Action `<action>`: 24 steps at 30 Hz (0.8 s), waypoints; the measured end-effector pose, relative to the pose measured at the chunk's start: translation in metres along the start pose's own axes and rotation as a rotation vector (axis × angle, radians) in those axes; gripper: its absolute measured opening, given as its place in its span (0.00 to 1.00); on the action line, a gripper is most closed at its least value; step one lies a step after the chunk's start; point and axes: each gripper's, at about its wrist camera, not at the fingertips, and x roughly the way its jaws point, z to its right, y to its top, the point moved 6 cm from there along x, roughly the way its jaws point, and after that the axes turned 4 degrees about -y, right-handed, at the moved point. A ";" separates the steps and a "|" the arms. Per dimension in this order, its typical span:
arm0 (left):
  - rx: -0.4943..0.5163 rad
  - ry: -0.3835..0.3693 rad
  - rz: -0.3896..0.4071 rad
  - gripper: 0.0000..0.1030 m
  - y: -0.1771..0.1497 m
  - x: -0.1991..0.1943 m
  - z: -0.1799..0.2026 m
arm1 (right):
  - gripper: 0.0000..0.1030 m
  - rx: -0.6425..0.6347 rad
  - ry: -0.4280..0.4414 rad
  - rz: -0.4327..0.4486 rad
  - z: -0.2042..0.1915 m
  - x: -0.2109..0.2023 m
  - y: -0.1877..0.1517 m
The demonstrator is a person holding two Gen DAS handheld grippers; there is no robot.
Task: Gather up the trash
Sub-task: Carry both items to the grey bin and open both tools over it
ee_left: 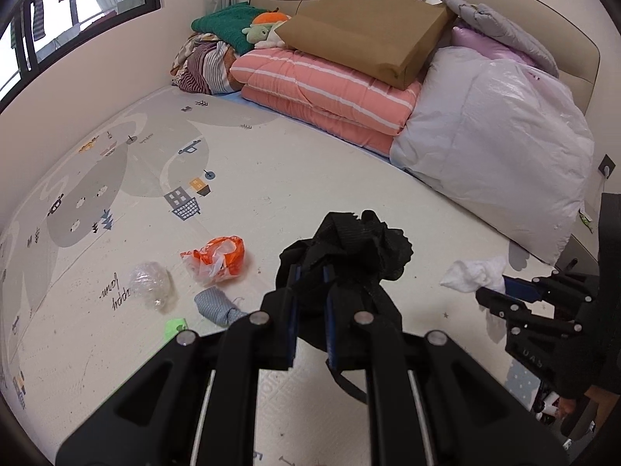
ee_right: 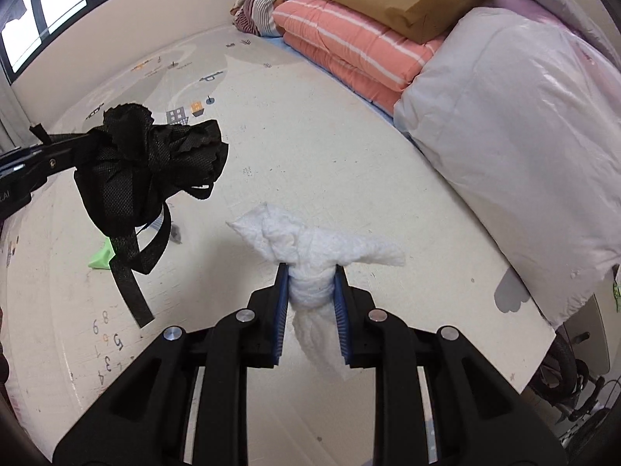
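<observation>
We're in a home bedroom, folks. Ahead of the jaws, a padded headboard (ee_left: pixel 543 19) rises against the wall, and folded pink striped bedding (ee_left: pixel 330 93) is stacked in front of it with a bagged white duvet (ee_left: pixel 496 136) beside. A plush toy (ee_left: pixel 264 33) and green blanket (ee_left: pixel 229 23) sit farther back. Below the jaws spreads a children's play mat (ee_left: pixel 233 178); up left, laundry hangs outside the window (ee_left: pixel 77 7).

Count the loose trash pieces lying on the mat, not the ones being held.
4: an orange plastic bag, a clear crumpled wrapper to its left, a grey rag below the bag, and a green scrap nearest the camera. Others may hide behind the tools.
</observation>
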 end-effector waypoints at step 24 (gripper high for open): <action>0.260 -0.265 -0.004 0.12 -0.059 -0.169 0.168 | 0.20 0.327 -0.230 0.004 0.093 -0.243 -0.162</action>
